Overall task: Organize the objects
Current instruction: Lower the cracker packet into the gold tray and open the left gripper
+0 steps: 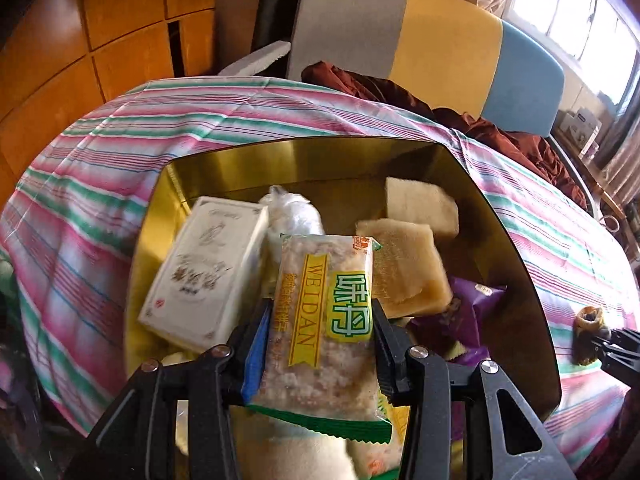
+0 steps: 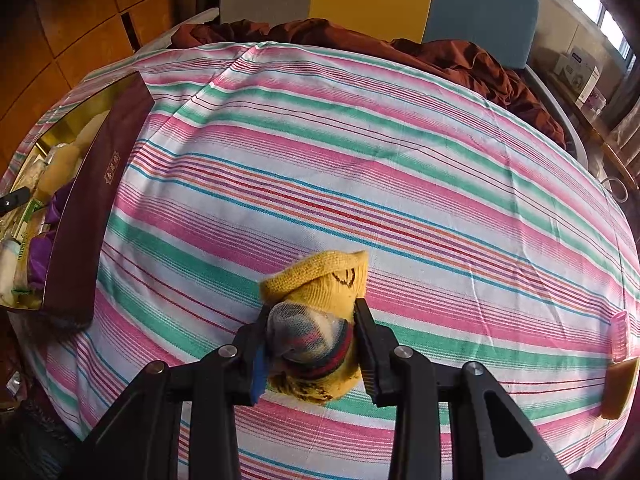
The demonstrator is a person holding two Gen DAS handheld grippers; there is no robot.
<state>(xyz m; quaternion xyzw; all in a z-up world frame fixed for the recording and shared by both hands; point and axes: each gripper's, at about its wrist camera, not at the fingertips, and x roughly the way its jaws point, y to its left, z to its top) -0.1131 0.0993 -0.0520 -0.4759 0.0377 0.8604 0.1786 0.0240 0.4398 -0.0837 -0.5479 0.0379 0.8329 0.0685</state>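
Hovering over the gold-lined box, the left gripper is clamping a Weidan snack packet by its long edges, above a white carton and two sponge blocks. The right gripper is pinching a rolled yellow sock on the striped cloth, well apart from the box's maroon wall. The slick wrapper may be slipping out early, or landing crooked on the carton.

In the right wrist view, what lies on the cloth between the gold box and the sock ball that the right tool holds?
Nothing: between the gold box and the sock ball only bare striped cloth shows in the right wrist view.
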